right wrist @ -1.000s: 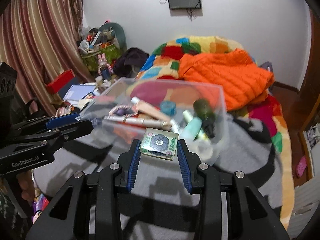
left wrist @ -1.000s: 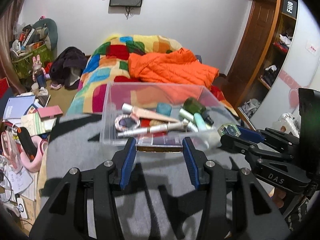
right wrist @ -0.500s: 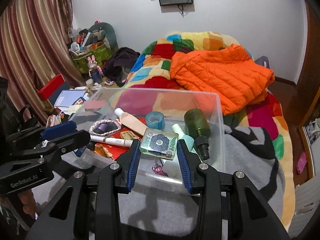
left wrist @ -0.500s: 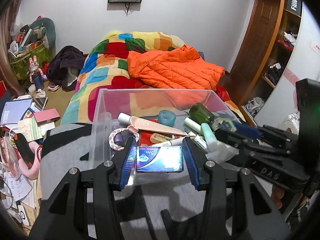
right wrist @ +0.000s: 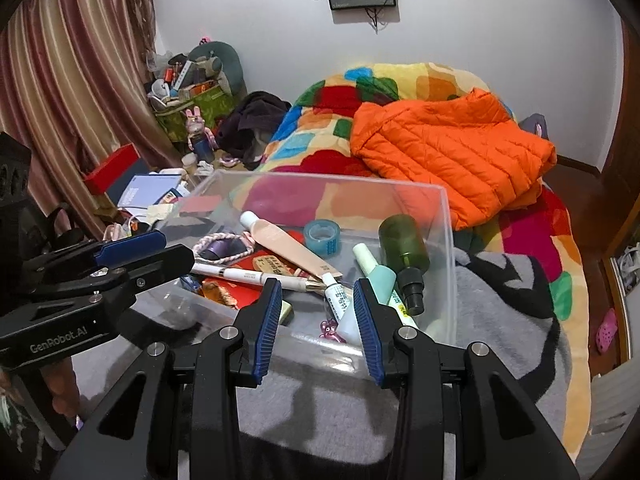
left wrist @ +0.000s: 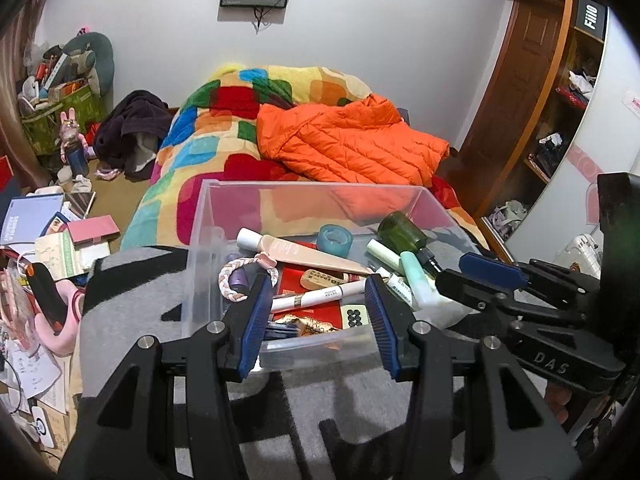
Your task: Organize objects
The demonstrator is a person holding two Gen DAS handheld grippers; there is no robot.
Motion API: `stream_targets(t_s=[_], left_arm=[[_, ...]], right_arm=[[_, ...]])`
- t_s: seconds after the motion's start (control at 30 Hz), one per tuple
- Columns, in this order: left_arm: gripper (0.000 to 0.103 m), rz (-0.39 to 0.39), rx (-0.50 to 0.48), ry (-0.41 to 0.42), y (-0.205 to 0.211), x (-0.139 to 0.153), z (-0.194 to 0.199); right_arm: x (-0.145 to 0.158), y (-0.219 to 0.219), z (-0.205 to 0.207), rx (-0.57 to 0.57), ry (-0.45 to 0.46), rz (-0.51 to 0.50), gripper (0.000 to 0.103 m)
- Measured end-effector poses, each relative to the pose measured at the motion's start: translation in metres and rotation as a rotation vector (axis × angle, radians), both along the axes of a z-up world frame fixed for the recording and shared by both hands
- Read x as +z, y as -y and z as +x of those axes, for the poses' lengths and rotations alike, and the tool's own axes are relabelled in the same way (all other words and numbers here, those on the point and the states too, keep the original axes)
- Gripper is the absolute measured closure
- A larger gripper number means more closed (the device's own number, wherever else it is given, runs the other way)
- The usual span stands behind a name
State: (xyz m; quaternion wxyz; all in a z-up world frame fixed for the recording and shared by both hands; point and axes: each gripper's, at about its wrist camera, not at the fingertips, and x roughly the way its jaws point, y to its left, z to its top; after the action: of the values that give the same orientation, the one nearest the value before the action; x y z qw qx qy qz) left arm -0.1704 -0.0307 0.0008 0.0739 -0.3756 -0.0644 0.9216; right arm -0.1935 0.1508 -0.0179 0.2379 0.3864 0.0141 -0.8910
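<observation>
- Over the near edge of the clear box [left wrist: 320,196], both grippers hang with nothing held; left gripper [left wrist: 318,322] open, right gripper [right wrist: 316,326] open too
- The white pen [left wrist: 308,298] lies crosswise just past the left one, which is nearer

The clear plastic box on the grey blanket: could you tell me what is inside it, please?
Inside the clear box: a green bottle, tape roll, peach tube, white pen, braided band and red packet. Whatever lies beneath this pile is covered.
</observation>
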Motion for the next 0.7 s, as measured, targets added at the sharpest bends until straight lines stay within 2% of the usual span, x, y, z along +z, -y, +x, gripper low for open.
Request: stream_targets(t_s=[0.1,0.17,0.23,0.3,0.37,0.47,0.6,0.7], left_arm=[[0.047,-0.009,0.012,-0.043,0.0,0.009,0.013],[0.037,-0.02,0.018,-0.072,0.0,0.013,0.021],[0.033,-0.038,0.019,-0.102,-0.003,0.017,0.031],[0.028,-0.052,0.017,-0.117,-0.006,0.02,0.039],[0.022,-0.062,0.022,-0.129,-0.008,0.022,0.047],[0.013,-0.067,0.027,-0.143,-0.011,0.023,0.058],[0.01,-0.092,0.035,-0.159,-0.014,0.022,0.07],[0.006,-0.083,0.039,-0.161,-0.016,0.018,0.078]], right_arm=[[0.009,-0.004,0.011,0.008,-0.024,-0.013,0.069],[0.014,-0.007,0.018,0.011,-0.045,-0.016,0.067],[0.02,-0.01,0.027,0.011,-0.074,-0.019,0.059],[0.024,-0.014,0.036,0.004,-0.107,-0.022,0.041],[0.027,-0.018,0.045,-0.008,-0.141,-0.017,0.035],[0.03,-0.021,0.055,-0.003,-0.15,-0.015,0.032],[0.031,-0.027,0.068,-0.012,-0.168,-0.016,0.022],[0.028,-0.031,0.075,-0.02,-0.169,-0.018,0.022]])
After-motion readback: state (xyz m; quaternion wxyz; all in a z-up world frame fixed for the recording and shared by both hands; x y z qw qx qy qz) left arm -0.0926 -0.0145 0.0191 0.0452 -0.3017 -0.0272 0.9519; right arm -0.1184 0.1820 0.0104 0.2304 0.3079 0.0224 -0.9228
